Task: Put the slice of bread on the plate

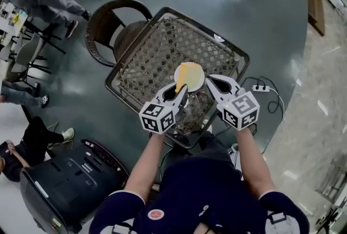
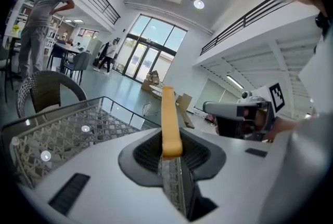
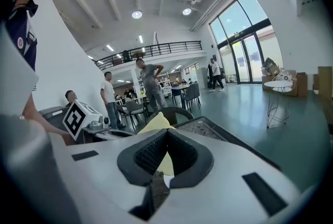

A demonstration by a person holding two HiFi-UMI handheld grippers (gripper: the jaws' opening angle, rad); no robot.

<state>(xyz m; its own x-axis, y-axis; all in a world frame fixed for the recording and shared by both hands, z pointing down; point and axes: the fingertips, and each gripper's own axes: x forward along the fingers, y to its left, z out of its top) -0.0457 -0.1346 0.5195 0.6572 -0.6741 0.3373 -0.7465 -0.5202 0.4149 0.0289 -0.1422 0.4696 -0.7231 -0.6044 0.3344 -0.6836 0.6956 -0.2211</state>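
1. Okay, I'm looking down from the head view: the left hand-held gripper (image 1: 183,90) has the bread (image 1: 182,82) clamped between its jaws.
2. In the left gripper view I see the slice edge-on, standing upright out of the slot. The jaws are only partly closed, and the pads press on both of its faces.
3. From above, the bread is over the left part of the plate (image 1: 201,78). I can't tell whether its lower edge touches the plate.
4. The plate is on the glass-topped wicker bench (image 1: 154,54), towards the near edge.
5. The right hand-held gripper (image 1: 210,82) has its tip just beside the plate's right rim, pointing in at the bread.
6. In the right gripper view I see its jaws a narrow way apart. The slice's yellow face and a bit of white show through the gap, and I see nothing gripped there.
7. In the left gripper view, the right one's tip is clear of the bread.
8. A wicker chair (image 1: 116,29) is at the bench's far left corner, and a power strip (image 1: 260,88) lies on the floor to the right.
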